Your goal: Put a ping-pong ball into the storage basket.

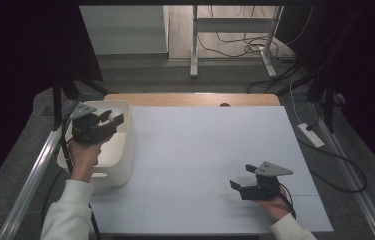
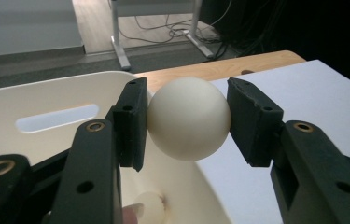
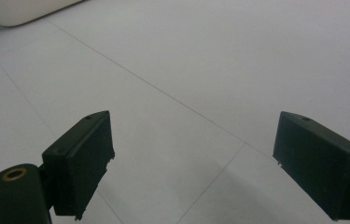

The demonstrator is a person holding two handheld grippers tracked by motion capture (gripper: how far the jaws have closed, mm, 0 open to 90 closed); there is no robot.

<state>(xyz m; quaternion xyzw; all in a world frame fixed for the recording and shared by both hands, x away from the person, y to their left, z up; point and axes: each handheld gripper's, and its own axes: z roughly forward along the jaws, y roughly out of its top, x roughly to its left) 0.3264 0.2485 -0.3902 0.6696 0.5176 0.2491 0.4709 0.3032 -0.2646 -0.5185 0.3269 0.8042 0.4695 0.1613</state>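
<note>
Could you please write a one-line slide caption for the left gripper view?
The left gripper grips a cream ball above the white bin, where another ball lies.

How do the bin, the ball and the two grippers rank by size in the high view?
1. bin, by far the largest.
2. left gripper and right gripper: they look about alike, so no ranking between them.
3. ball, smallest, though the left gripper's fingers hide part of it.
</note>
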